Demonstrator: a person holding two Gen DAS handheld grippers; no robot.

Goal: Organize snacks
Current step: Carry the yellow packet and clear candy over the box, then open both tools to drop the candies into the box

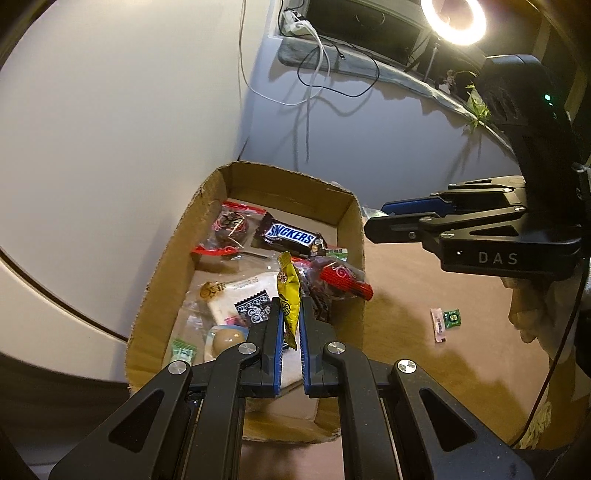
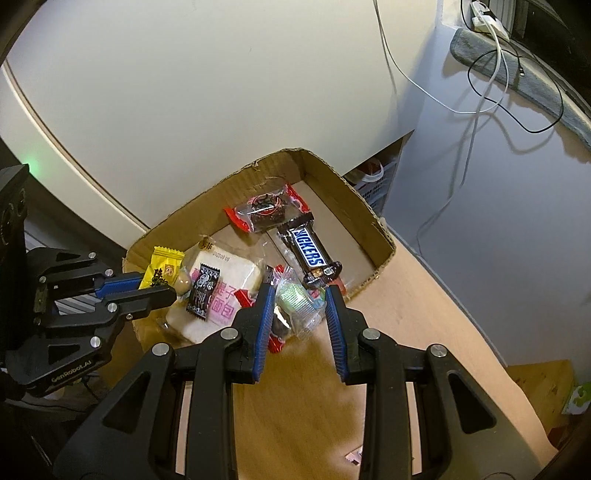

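An open cardboard box (image 1: 173, 258) (image 2: 332, 177) on the tan table holds a Snickers bar (image 1: 290, 234) (image 2: 310, 254), a wrapped bread slice (image 1: 240, 299) (image 2: 221, 273), a red-edged packet of dark snack (image 1: 229, 229) (image 2: 266, 212) and several smaller sweets. My left gripper (image 1: 290, 302) (image 2: 159, 286) is shut on a yellow candy wrapper (image 1: 288, 291) (image 2: 162, 266) above the box's near end. Over the box's right corner, my right gripper (image 2: 299, 291) (image 1: 376, 218) is shut on a clear packet with green contents (image 2: 295, 301).
A small green candy (image 1: 452, 317) and a pink sachet (image 1: 437, 325) lie on the table right of the box. Cables (image 1: 314, 74) hang down the wall behind. A ring light (image 1: 458, 18) glows at the top right. A green package (image 2: 576, 398) sits low on the right.
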